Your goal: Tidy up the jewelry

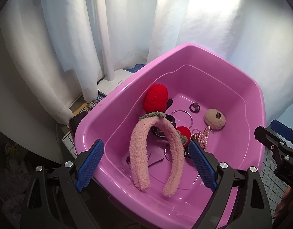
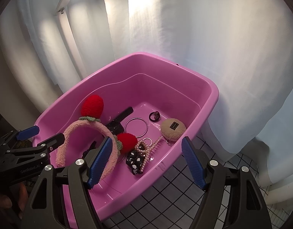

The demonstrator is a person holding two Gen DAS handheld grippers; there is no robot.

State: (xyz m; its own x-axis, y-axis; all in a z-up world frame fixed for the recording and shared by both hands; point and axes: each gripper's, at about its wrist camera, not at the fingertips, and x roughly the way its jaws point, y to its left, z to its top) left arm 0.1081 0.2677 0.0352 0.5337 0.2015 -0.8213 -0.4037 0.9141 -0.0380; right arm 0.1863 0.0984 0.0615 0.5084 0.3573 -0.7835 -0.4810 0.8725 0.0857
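A pink plastic basin (image 1: pixel 213 80) (image 2: pixel 165 87) holds the jewelry. A fluffy pink headband (image 1: pixel 138 148) (image 2: pixel 70 133) with two red strawberry pom-poms stands arched at its left. Behind it lie a silver bangle (image 1: pixel 191 120) (image 2: pixel 136 118), a small black ring (image 1: pixel 195 105) (image 2: pixel 157 113), a beige plush hair clip (image 1: pixel 214 119) (image 2: pixel 173 128), a pearl string (image 1: pixel 205 135) (image 2: pixel 146 148) and a black patterned scrunchie (image 2: pixel 135 162). My left gripper (image 1: pixel 146 164) hangs open over the basin's near side, its pads clear of the headband. My right gripper (image 2: pixel 146 161) is open over the basin's right rim, holding nothing.
White curtains hang close behind the basin. A white lamp base (image 1: pixel 114 80) and a dark phone (image 1: pixel 75 122) sit at the basin's left. A black-gridded white cloth (image 2: pixel 184 190) covers the table to the right. A black strap and hairpins lie under the headband.
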